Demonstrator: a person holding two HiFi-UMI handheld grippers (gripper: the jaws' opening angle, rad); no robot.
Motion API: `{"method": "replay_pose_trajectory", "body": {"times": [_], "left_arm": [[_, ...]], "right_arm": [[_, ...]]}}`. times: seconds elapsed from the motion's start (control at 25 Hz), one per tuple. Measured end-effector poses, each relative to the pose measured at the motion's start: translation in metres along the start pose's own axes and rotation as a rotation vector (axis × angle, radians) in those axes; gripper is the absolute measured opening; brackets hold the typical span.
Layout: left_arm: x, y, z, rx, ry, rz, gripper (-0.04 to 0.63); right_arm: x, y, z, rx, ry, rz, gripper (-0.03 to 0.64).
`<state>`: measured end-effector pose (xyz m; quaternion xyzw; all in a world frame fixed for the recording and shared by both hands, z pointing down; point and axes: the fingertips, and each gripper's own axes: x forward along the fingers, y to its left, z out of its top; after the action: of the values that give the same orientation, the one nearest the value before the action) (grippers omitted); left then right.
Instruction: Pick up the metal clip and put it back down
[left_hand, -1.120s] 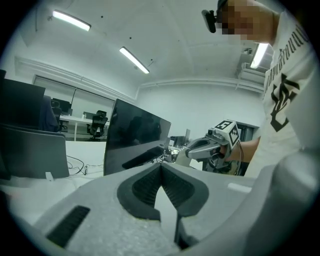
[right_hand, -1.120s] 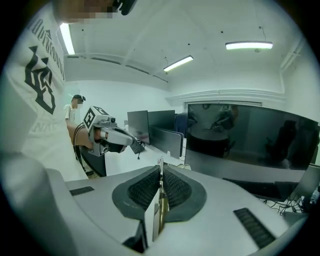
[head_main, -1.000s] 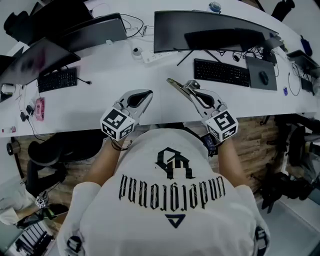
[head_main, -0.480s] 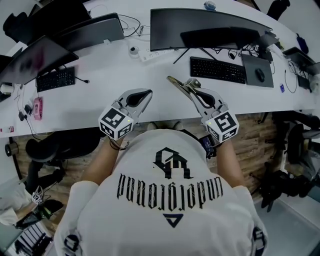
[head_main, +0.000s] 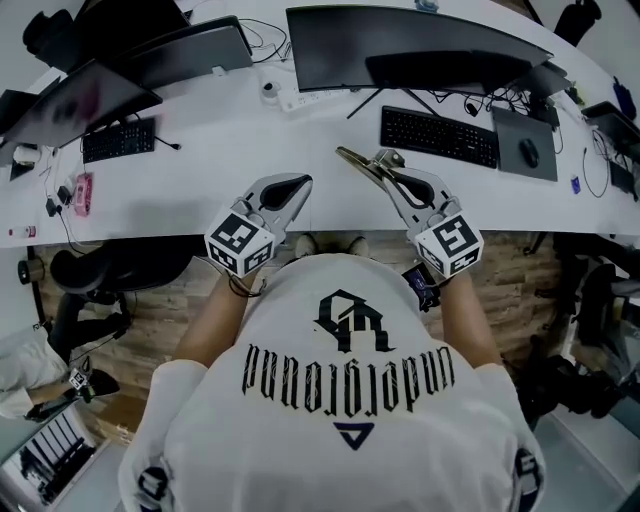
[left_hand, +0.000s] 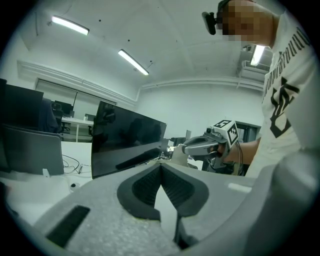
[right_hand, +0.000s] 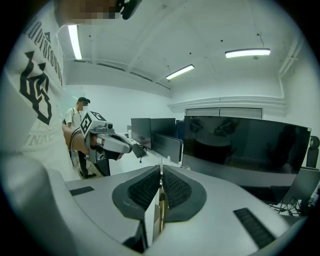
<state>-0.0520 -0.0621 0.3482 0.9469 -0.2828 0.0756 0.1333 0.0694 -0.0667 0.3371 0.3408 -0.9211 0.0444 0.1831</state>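
A thin metal clip (head_main: 356, 161) sticks out forward and to the left from my right gripper (head_main: 384, 166), which is shut on it above the white desk's (head_main: 200, 190) near edge. In the right gripper view the clip (right_hand: 161, 196) shows as a narrow metal strip pinched between the ribbed pads (right_hand: 176, 187). My left gripper (head_main: 299, 184) hovers beside it to the left, apart from the clip. Its jaws meet at the tips with nothing between them (left_hand: 161, 168). Each gripper shows in the other's view: the right gripper (left_hand: 186, 148) and the left gripper (right_hand: 129, 146).
A wide dark monitor (head_main: 400, 45) and a black keyboard (head_main: 438, 135) stand beyond the right gripper, with a mouse on a pad (head_main: 527, 150) further right. A second keyboard (head_main: 118, 140) and tilted screens lie far left. A person (right_hand: 76, 125) stands behind in the right gripper view.
Both grippers have shifted a little forward and to the right over the desk edge, side by side. The right one still holds the clip; the jaws look unchanged.
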Motion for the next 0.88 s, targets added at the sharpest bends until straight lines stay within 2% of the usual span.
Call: {"method": "replay_pose_trajectory", "body": {"times": [0.24, 0.56, 0.88], "left_arm": [[0.018, -0.019, 0.0, -0.019, -0.008, 0.088, 0.014], [0.04, -0.028, 0.0, -0.002, -0.03, 0.175, 0.014], [0.046, -0.02, -0.014, -0.032, -0.024, 0.187, 0.014]], "right_arm": [[-0.016, -0.017, -0.012, -0.003, -0.012, 0.063, 0.028], [-0.017, -0.032, -0.026, -0.032, -0.014, 0.152, 0.028], [-0.003, -0.033, -0.033, -0.021, 0.007, 0.175, 0.026]]}}
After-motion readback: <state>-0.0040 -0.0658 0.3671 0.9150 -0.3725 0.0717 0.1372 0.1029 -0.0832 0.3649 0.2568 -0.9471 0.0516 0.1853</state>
